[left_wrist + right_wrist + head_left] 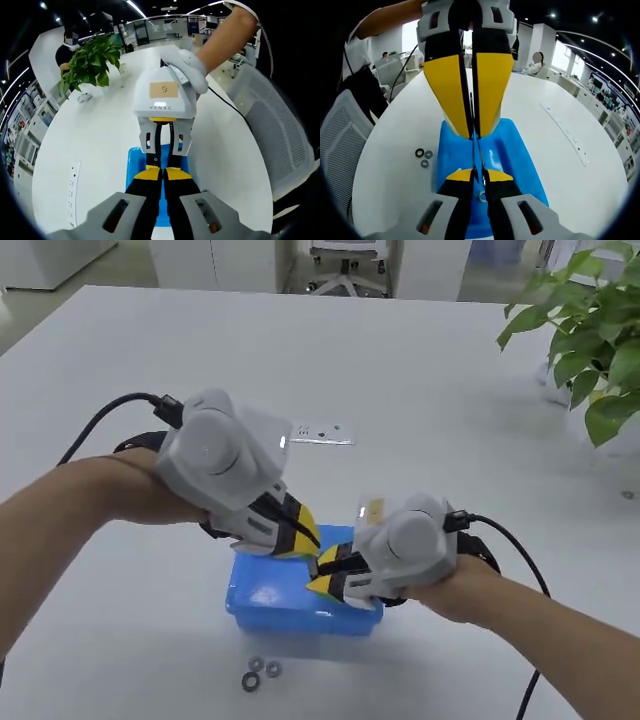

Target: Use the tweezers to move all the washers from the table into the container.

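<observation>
Right gripper view: tweezers (475,156) bridge both grippers, long axis along the line between them. Tips seem to point toward your right gripper (479,176), down into container (520,150). Left gripper (471,134) jaws clamp upper shank; right jaws pinch lower end. Tweezer gap looks slim. Small ring (482,196) sits by tips; gripped or lying in container, can't tell. Step, likely: drop-off. Three washers (423,156) lie on table (385,150) just beside container. Next: ease your pinch, swing tips over to them.
</observation>
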Motion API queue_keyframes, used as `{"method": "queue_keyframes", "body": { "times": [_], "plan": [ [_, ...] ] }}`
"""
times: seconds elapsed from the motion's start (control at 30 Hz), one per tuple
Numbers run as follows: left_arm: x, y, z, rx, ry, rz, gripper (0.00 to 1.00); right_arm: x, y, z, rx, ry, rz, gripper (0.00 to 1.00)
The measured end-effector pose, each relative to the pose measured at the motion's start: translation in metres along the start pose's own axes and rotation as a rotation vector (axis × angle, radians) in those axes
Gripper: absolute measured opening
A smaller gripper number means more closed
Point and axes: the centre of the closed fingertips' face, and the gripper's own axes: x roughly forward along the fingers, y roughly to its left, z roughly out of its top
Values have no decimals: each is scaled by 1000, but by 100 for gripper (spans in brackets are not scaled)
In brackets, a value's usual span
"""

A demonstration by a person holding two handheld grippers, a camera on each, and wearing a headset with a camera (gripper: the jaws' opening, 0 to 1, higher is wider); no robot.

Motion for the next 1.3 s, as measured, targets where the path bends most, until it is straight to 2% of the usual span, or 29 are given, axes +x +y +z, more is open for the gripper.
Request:
{"method": "queue_keyframes", "body": {
  "times": [0.57, 0.8, 1.07, 1.3],
  "plan": [
    [-29, -16, 16, -1, -10, 17, 5, -15, 16, 29, -33, -30, -22, 9],
    [-41, -29, 20, -8, -7, 19, 5, -18, 28, 41, -36, -49, -24, 9],
    [-53, -44, 20, -19, 2, 15, 5, -18, 46, 53, -30, -69, -13, 9],
    [-52, -58, 14, -29, 15, 8, 5, -11, 61, 54, -39, -69, 9, 9]
  ]
}}
